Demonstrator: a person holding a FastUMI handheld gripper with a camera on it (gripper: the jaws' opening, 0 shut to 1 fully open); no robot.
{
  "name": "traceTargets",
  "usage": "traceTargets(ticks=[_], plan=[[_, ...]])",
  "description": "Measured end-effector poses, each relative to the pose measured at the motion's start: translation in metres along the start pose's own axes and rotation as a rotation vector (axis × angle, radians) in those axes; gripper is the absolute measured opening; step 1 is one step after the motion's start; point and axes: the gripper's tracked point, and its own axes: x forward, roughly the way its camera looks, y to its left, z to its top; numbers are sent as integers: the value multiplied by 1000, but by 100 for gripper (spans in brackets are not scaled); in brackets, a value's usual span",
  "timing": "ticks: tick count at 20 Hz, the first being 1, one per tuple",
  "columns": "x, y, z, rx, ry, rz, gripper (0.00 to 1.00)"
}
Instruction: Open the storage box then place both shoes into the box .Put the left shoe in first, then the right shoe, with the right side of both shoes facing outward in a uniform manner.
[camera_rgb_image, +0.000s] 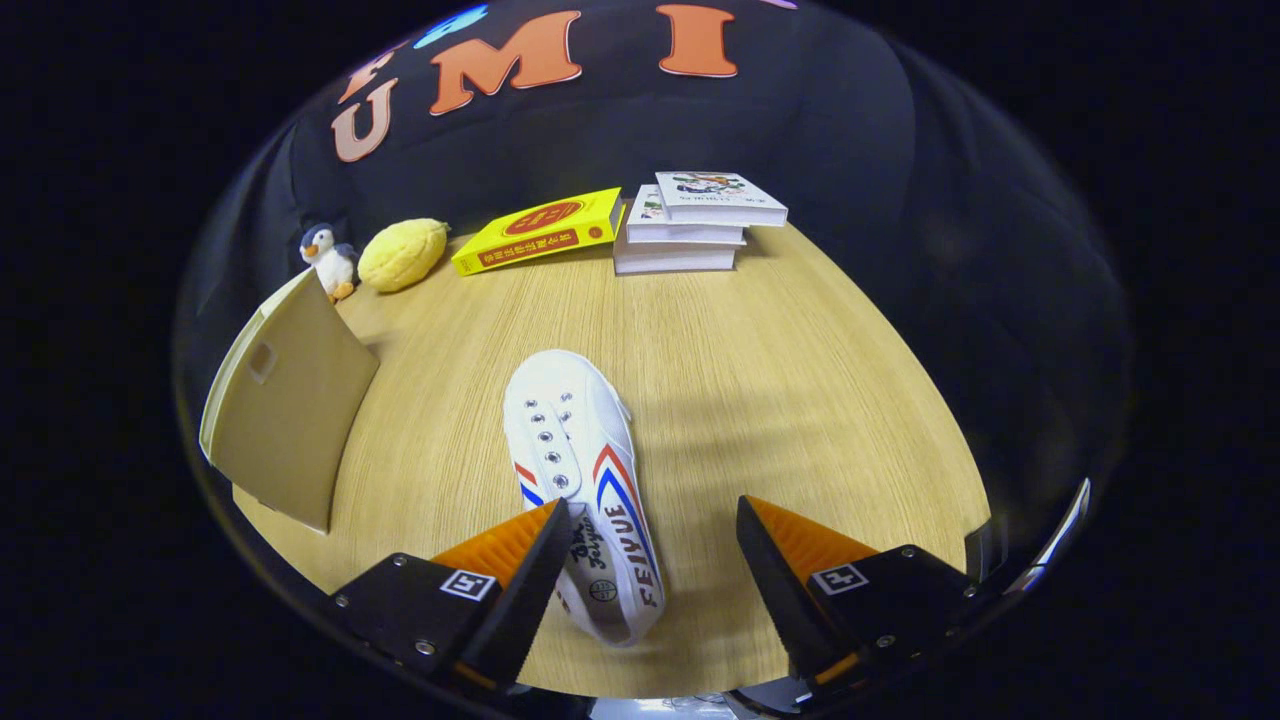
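At the lower centre of the frame the gripper (650, 560) hangs with jaws spread and empty over the white canvas shoe (580, 470), whose heel sits between them nearer the left jaw, its long axis running toe-away across the tabletop (800, 400).

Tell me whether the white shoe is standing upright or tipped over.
Upright: the white shoe rests on its sole on the wooden table, lace eyelets facing up, its heel between the fingers of the open gripper, toe pointing away.
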Motion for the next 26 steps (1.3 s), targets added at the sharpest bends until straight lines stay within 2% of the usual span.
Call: traceTargets(ticks=[2, 8, 10, 11, 14, 15, 17, 21, 26], plan=[[5, 2, -1, -11, 7, 13, 94], [20, 16, -8, -80, 49, 80, 65], [25, 17, -11, -85, 58, 70, 47], [28, 18, -11, -91, 60, 73, 35], [28, 11, -10, -105, 37, 72, 23], [29, 8, -9, -83, 24, 65, 13], [28, 10, -7, -42, 5, 65, 1], [19, 23, -6, 11, -2, 100, 0], [5, 31, 8, 74, -34, 84, 0]])
